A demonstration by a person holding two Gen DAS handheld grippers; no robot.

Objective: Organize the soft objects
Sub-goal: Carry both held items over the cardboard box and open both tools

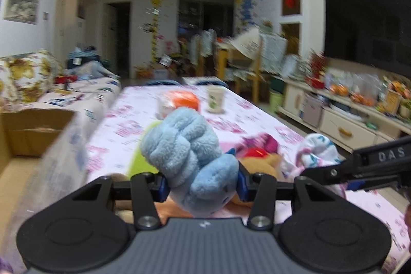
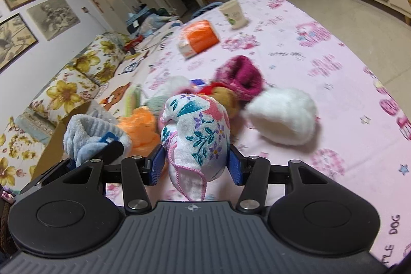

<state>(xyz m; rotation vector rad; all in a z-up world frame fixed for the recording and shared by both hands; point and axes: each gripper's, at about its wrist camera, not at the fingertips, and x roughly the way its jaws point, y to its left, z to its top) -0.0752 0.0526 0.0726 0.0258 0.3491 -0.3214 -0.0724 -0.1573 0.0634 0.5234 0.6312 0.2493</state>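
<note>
Left wrist view: the left claw (image 1: 203, 185) pinches a blue plush (image 1: 190, 158), lifted above the pink worktop (image 1: 257, 117); the cardboard box (image 1: 33, 130) lies left of it, nearer this hand

Right wrist view: the right claw (image 2: 196, 166) holds a floral cloth bundle (image 2: 197, 132), upright, above the worktop's near edge; the other soft things sit just beyond

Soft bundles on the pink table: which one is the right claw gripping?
The white floral-print cloth bundle, pinched between the right claw's blue pads. The fluffy white one and magenta knit one lie free on the table beyond it.

Home living room: sofa (image 2: 77, 73), television (image 1: 370, 27).
</note>
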